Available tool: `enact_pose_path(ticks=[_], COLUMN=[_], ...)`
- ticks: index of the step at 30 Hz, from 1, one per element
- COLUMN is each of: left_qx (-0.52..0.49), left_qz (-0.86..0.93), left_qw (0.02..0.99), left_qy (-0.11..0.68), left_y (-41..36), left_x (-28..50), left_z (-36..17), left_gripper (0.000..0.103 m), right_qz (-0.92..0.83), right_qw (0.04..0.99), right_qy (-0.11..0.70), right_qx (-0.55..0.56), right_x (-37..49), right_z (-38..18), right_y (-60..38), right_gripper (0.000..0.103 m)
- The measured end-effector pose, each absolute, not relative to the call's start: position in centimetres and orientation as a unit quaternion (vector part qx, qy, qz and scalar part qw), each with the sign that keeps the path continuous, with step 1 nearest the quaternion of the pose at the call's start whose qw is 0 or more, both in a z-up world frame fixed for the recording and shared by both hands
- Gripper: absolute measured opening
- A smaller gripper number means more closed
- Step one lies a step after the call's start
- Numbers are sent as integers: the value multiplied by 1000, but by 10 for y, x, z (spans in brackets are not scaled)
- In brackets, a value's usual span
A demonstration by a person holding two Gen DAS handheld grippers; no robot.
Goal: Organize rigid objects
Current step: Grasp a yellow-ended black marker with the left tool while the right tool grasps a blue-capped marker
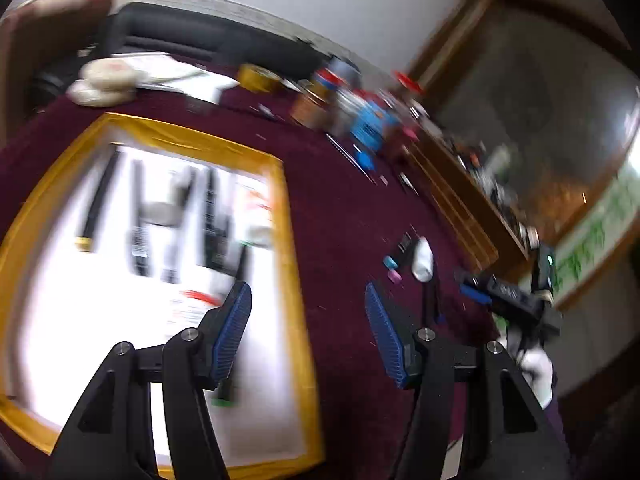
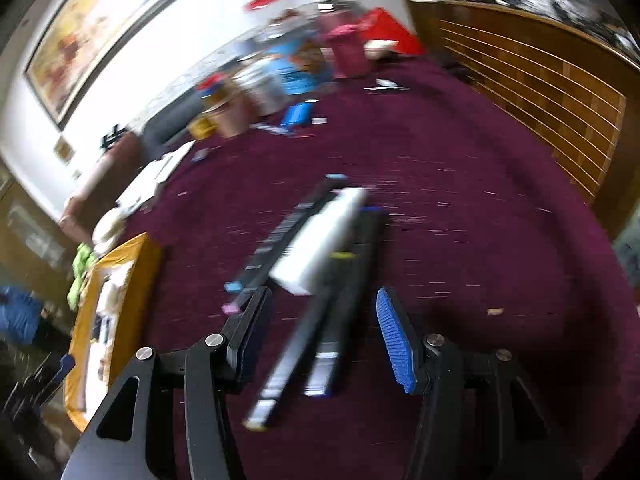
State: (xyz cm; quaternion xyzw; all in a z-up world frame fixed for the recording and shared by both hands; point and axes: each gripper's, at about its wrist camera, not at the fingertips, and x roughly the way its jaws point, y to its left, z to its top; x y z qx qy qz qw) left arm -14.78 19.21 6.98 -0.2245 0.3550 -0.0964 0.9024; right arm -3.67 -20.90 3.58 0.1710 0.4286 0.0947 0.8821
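Note:
A white tray with a yellow rim [image 1: 294, 248] lies on the maroon cloth and holds several dark pens and sticks [image 1: 140, 220], all blurred. My left gripper [image 1: 308, 320] is open and empty, over the tray's right rim. My right gripper [image 2: 320, 328] is open, with a pile of long black sticks [image 2: 304, 344] and a white block [image 2: 320, 240] lying on the cloth between and beyond its fingers; it grips none of them. The same pile [image 1: 420, 260] shows small in the left wrist view, with the right gripper [image 1: 516, 300] beside it. The tray's rim [image 2: 132, 272] shows at left in the right wrist view.
Jars, a blue box [image 1: 372, 124] and a tape roll [image 1: 256, 76] crowd the cloth's far side. A wooden slatted edge [image 2: 540, 92] bounds the cloth on the right. White round packs [image 1: 104, 80] lie beyond the tray. Both views are motion-blurred.

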Motion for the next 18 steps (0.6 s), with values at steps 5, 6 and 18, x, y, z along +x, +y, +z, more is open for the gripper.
enact_pose_path(ticks=[5, 6, 18], left_qx=[-187, -177, -67], left_qz=[-144, -150, -210], left_qw=[890, 888, 869], left_qy=[390, 396, 444], left_y=[138, 127, 16], left_x=[-132, -130, -112], left_z=[65, 65, 54], left_gripper=[58, 58, 58], right_qz=[100, 101, 47], right_qw=[871, 869, 883], right_qy=[448, 453, 453], right_qx=[174, 171, 114], right_x=[-28, -27, -16], right_z=[19, 15, 8], right_y=[-214, -211, -221], right_gripper=[49, 49, 14])
